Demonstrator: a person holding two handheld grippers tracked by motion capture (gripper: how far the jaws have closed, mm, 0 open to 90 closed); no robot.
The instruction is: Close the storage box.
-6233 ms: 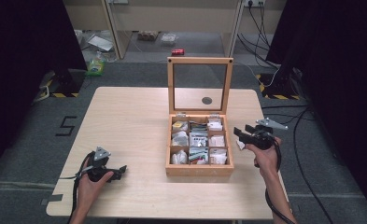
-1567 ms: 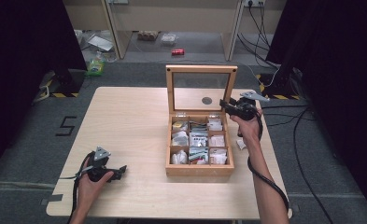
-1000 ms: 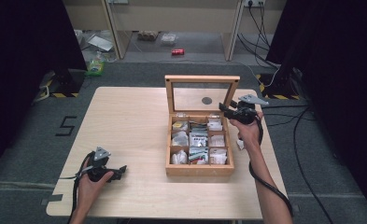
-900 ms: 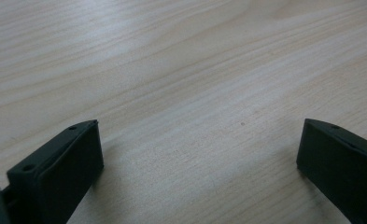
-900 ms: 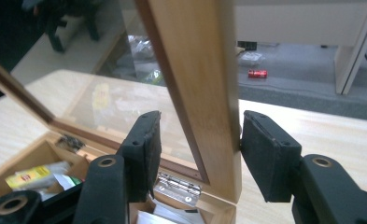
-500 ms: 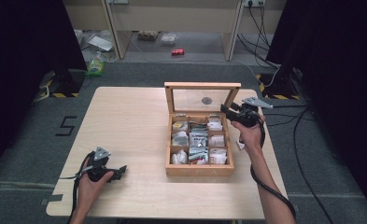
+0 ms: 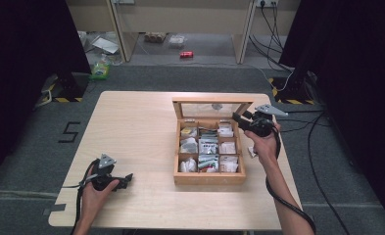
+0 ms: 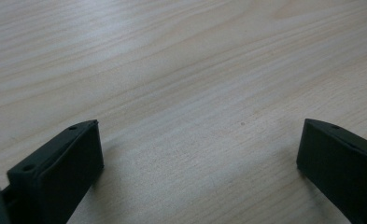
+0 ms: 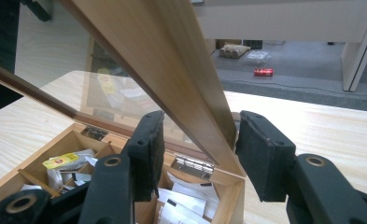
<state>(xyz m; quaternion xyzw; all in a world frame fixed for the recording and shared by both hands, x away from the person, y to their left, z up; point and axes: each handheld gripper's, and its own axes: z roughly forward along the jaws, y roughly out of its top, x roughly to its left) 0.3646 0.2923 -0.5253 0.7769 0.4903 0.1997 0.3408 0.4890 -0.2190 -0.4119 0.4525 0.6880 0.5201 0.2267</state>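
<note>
A wooden box (image 7: 208,178) of several compartments filled with tea bags (image 7: 208,146) stands right of the table's middle. Its glass-paned lid (image 7: 212,102) leans forward over it, half lowered. My right gripper (image 7: 237,118) reaches in at the lid's right side. In the right gripper view the lid's side rail (image 9: 172,60) runs between the right gripper's (image 9: 200,116) jaws, which have been closing in; thin gaps still show beside the pads. My left gripper (image 7: 128,178) lies on the bare table near the front left. Its jaws (image 8: 197,123) are spread wide with nothing between them.
A small white object (image 7: 251,152) lies on the table just right of the box. Cables (image 7: 298,127) trail across the floor on the right. Beyond the table's far edge are desk legs, a red can (image 7: 186,54) and clutter on the floor.
The lid has tipped from upright down toward the box, and the right gripper has come lower and nearer with it. The left gripper has not moved.
</note>
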